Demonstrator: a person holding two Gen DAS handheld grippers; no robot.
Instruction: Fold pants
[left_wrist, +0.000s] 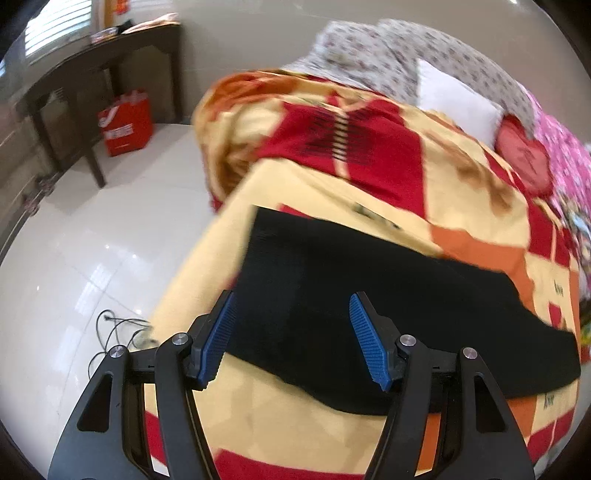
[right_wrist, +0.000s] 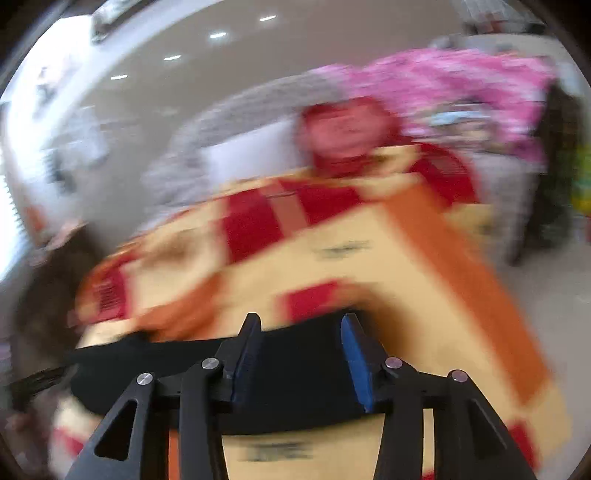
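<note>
Black fabric pants (left_wrist: 388, 295) lie flat on the yellow, red and orange patterned blanket (left_wrist: 369, 155) covering the bed. Left claw (left_wrist: 291, 306) and right claw (right_wrist: 301, 325) both hover over the pants, jaws spread, holding nothing.

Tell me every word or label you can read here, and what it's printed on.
"love": bedspread, script near the black pants, at and.
Red bag: white print, too blurred to read.
Right wrist view: dark marks on the bedspread, blurred, unreadable.
</note>
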